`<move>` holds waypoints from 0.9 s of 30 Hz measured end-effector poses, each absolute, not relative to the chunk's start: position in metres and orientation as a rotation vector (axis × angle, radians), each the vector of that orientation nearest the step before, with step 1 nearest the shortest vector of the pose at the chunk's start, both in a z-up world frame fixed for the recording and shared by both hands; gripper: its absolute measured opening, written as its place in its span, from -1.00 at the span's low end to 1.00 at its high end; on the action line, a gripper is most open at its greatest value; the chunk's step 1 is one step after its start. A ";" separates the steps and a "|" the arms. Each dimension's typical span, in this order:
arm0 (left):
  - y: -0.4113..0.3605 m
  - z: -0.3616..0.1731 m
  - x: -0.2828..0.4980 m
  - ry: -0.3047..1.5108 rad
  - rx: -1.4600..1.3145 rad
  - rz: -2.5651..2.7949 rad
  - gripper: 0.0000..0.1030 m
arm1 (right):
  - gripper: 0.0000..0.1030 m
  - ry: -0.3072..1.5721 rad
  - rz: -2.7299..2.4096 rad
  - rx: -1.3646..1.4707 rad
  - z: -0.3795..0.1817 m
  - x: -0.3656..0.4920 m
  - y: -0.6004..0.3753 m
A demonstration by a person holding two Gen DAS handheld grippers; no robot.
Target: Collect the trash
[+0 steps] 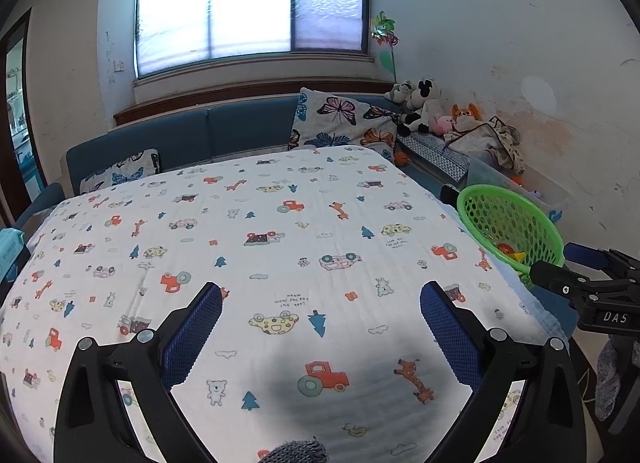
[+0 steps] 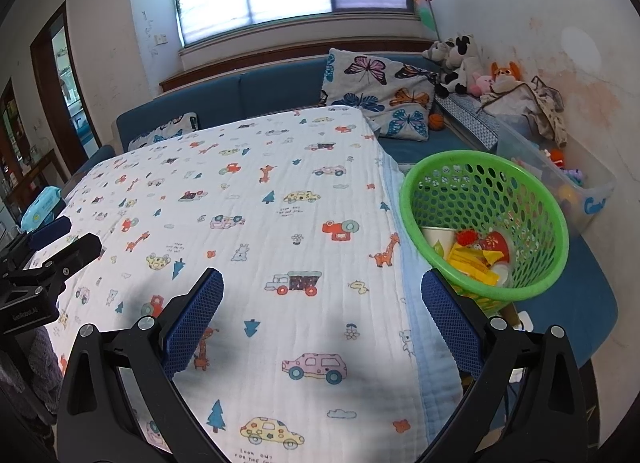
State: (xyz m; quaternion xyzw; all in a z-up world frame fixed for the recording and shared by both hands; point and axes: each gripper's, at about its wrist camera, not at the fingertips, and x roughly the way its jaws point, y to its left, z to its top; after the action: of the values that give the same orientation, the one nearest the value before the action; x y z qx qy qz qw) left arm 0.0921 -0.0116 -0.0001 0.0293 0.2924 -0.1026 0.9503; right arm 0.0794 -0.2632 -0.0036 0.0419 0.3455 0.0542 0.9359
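Green perforated plastic basket (image 2: pixel 486 219) sits just off the right edge of the table, holding the collected trash: a paper cup (image 2: pixel 438 241), yellow wrappers (image 2: pixel 472 263) and a red wrapper (image 2: pixel 494 243). Left gripper (image 1: pixel 320 303) hovers over the white cartoon-print tablecloth (image 1: pixel 260 223), blue-padded fingers spread wide with nothing between them; right gripper (image 2: pixel 322 295) likewise spread and empty, one finger by the basket's near rim. Blue sofa (image 2: pixel 260 99) with butterfly cushion (image 2: pixel 380 91) behind the table.

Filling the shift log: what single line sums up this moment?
left tool: open, empty | right tool: open, empty | basket: holds wrappers, cup | blanket: no trash visible
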 end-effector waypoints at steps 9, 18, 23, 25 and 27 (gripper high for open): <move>-0.011 0.000 0.092 0.595 0.058 -0.210 0.86 | 0.91 0.705 0.113 0.086 -0.004 0.079 -0.263; -0.012 0.001 0.090 0.593 0.058 -0.209 0.86 | 0.91 0.700 0.118 0.086 -0.004 0.079 -0.260; -0.013 0.001 0.089 0.591 0.058 -0.206 0.86 | 0.91 0.699 0.121 0.087 -0.003 0.078 -0.259; -0.014 0.001 0.088 0.593 0.055 -0.207 0.87 | 0.91 0.699 0.121 0.086 -0.004 0.078 -0.258; -0.014 0.001 0.088 0.593 0.058 -0.205 0.86 | 0.91 0.699 0.120 0.088 -0.004 0.077 -0.259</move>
State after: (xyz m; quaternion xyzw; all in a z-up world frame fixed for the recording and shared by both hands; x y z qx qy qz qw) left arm 0.0882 -0.0137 0.0013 0.0285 0.2915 -0.1010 0.9508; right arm 0.0775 -0.2589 -0.0037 0.0431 0.3423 0.0588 0.9367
